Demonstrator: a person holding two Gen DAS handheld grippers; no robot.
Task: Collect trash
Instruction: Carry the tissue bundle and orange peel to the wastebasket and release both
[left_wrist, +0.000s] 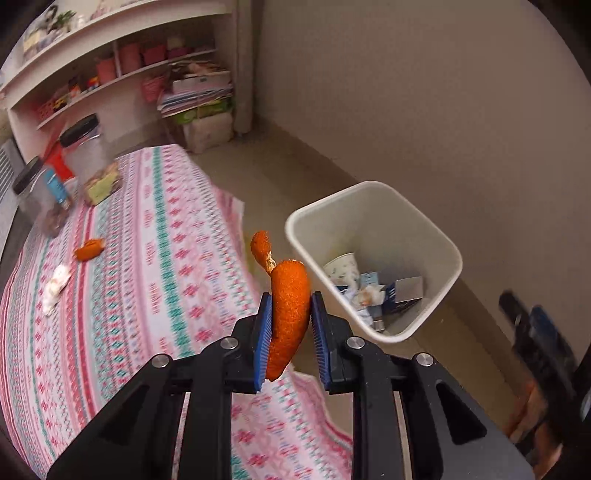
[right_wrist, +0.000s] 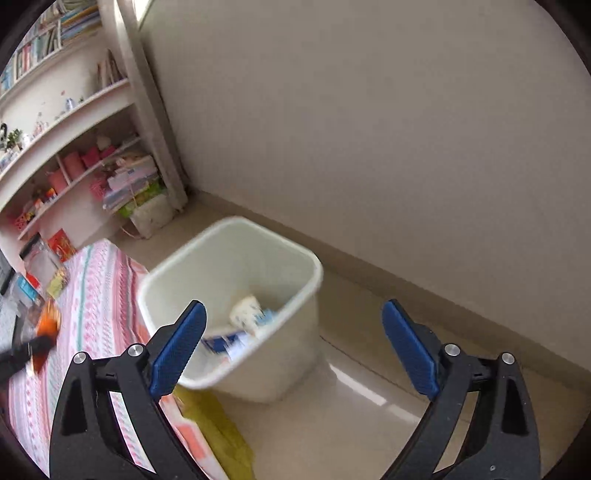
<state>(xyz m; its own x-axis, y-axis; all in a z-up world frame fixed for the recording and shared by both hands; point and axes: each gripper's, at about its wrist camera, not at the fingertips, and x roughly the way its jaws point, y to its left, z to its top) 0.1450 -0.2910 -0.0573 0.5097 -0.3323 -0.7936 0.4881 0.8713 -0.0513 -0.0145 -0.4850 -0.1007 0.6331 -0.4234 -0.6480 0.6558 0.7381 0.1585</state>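
A curled orange peel (left_wrist: 288, 314) sits clamped between the blue pads of the left claw (left_wrist: 290, 334), above the edge of the patterned desk (left_wrist: 155, 266) and just beside the white bin (left_wrist: 373, 258) on the floor. More peel (left_wrist: 89, 249) and a crumpled tissue (left_wrist: 55, 288) lie on the desk. The right claw (right_wrist: 293, 347) gapes wide and empty over the bin.

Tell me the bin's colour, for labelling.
Cream-white bin, clearest in the left wrist view.

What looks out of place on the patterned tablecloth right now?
Two scraps lie loose on the pink patterned tablecloth: an orange peel piece and a crumpled white tissue. The white plastic bin stands upright; nothing spilled beside it.
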